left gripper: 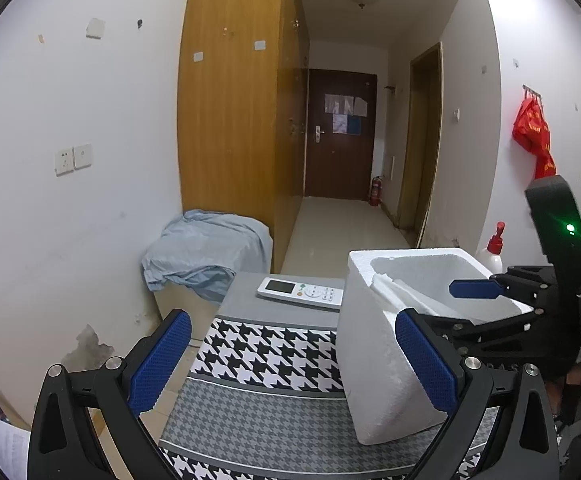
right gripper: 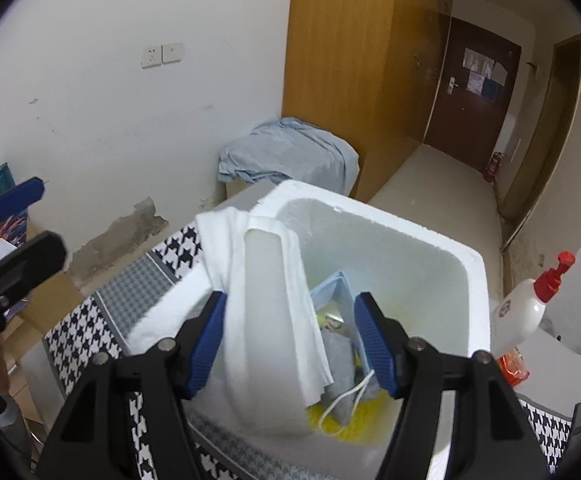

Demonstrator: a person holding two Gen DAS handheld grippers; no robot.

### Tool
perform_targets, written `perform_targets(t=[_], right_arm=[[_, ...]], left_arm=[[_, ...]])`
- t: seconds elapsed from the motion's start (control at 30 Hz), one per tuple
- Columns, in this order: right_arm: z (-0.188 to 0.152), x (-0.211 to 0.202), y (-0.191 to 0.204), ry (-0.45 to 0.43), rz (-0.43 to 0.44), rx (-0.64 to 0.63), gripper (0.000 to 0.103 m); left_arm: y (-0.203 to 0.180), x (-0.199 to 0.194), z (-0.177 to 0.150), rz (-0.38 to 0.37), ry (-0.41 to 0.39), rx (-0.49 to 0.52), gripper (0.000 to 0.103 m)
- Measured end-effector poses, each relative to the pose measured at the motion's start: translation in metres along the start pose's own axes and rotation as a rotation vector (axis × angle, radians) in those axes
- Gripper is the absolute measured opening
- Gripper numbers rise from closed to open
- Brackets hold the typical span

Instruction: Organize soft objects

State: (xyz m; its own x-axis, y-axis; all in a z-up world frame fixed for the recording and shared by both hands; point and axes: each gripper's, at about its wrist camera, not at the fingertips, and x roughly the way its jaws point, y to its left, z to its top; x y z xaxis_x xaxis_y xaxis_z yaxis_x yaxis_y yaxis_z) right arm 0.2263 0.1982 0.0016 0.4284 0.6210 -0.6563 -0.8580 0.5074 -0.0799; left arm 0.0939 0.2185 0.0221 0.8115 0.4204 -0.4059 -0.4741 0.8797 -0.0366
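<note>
The right claw (right gripper: 288, 338) hangs over the white foam box (right gripper: 442, 264), its blue pads spread. A white towel (right gripper: 266, 300) lies between them, draped over the box's near rim and touching the left pad. The left claw (left gripper: 290, 364) stands spread and empty over the houndstooth surface (left gripper: 266, 348), the box just to its right.
</note>
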Motion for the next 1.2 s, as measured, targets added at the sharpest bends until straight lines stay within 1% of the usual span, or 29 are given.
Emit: perform_targets(t=[0.03,0.13,0.23,0.4,0.53,0.8,0.87,0.9,0.93,1.0,1.03,1.1,1.2], right_arm=[[0.001,0.002,-0.004,0.005,-0.019,0.010,0.070],[0.002,0.000,-0.016,-0.009,-0.038,0.053,0.070],[0.000,-0.004,-0.022,-0.019,-0.035,0.067,0.070],[-0.002,-0.014,-0.021,-0.037,-0.029,0.058,0.070],[-0.007,-0.030,-0.024,-0.066,-0.028,0.065,0.070],[-0.020,-0.064,-0.025,-0.118,-0.031,0.102,0.070],[-0.023,-0.071,-0.026,-0.128,-0.039,0.110,0.078],[-0.024,-0.076,-0.027,-0.136,-0.046,0.114,0.086],[-0.027,-0.081,-0.028,-0.148,-0.055,0.119,0.091],[-0.031,-0.091,-0.032,-0.164,-0.064,0.129,0.093],[-0.033,-0.096,-0.034,-0.172,-0.072,0.136,0.097],[-0.038,-0.106,-0.037,-0.193,-0.080,0.144,0.103],[-0.044,-0.116,-0.041,-0.205,-0.085,0.162,0.103]], left_arm=[[0.000,0.001,0.000,-0.001,0.001,0.001,0.102],[0.000,0.004,0.000,-0.004,0.004,0.001,0.102],[-0.001,0.006,0.000,-0.009,0.007,0.001,0.102],[-0.005,0.007,0.000,-0.019,0.011,0.005,0.102],[-0.007,0.004,0.002,-0.022,0.009,0.007,0.102],[-0.024,-0.011,0.002,-0.041,-0.004,0.021,0.102],[-0.031,-0.017,0.001,-0.049,-0.011,0.026,0.102],[-0.033,-0.020,0.001,-0.053,-0.013,0.027,0.102],[-0.036,-0.022,0.001,-0.056,-0.014,0.028,0.102],[-0.042,-0.027,0.001,-0.063,-0.021,0.030,0.102],[-0.044,-0.029,0.001,-0.063,-0.023,0.030,0.102],[-0.050,-0.035,0.001,-0.066,-0.030,0.030,0.102],[-0.058,-0.041,0.001,-0.070,-0.034,0.031,0.102]])
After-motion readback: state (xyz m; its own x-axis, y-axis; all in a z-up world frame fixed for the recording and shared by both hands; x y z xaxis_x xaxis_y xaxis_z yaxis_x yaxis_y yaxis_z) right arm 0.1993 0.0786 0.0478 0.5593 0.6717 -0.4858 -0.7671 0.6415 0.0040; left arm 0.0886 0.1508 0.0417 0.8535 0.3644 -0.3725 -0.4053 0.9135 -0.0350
